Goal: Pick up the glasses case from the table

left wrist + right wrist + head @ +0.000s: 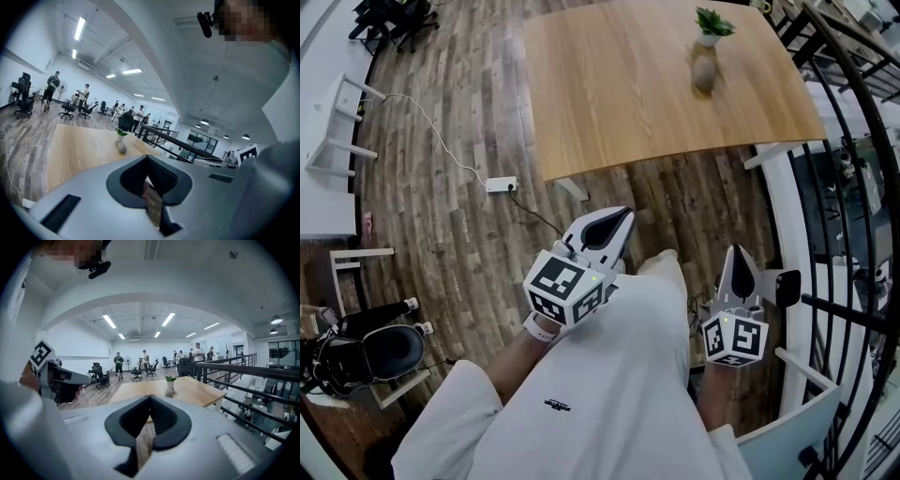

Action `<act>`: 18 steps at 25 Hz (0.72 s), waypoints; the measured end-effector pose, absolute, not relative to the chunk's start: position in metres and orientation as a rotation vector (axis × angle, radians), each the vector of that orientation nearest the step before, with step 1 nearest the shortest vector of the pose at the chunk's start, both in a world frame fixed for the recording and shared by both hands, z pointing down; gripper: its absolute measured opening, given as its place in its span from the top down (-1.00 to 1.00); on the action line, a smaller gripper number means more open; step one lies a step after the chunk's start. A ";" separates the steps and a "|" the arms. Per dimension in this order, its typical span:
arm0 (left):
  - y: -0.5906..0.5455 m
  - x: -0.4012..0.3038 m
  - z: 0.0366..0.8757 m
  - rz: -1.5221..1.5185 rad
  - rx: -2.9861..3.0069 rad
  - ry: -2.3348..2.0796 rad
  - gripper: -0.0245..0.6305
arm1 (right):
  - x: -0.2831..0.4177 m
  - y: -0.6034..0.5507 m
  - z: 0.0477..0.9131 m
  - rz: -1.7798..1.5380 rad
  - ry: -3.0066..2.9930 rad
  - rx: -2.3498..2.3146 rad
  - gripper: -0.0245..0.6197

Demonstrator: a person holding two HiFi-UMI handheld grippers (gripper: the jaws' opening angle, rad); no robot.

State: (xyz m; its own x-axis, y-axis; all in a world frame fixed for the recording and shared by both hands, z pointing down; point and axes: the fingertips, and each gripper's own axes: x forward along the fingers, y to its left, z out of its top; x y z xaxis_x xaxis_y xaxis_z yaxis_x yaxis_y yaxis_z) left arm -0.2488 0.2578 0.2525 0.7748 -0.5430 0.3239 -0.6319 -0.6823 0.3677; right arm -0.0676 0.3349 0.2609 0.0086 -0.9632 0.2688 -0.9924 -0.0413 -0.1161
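Clearly approach step: left tongs [625, 214] and right tongs [737, 251] sit shut, empty, well short of worktop [619, 84]; next move needs reaching the likely glasses case [704, 71] beside far plant [712, 22], one pair opened.

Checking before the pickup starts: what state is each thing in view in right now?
Left claw: shut, empty.
Right claw: shut, empty.
Case: lying on the table beside the plant, untouched; open or closed is too small to tell.
Plant: upright in its pot.
Power strip: on the floor, a cable plugged in.
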 end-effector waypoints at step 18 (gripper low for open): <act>0.180 -0.209 0.280 0.337 2.450 -0.894 0.92 | -0.028 0.248 0.285 0.506 -2.155 2.107 0.63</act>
State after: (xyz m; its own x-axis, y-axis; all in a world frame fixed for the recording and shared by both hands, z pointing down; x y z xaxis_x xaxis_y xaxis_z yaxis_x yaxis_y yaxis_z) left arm -0.2092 0.1803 0.2801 0.7528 -0.5304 0.3898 -0.6558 -0.6552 0.3750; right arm -0.0281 0.2482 0.2848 -0.0476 -0.9564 0.2881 -0.9847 -0.0035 -0.1743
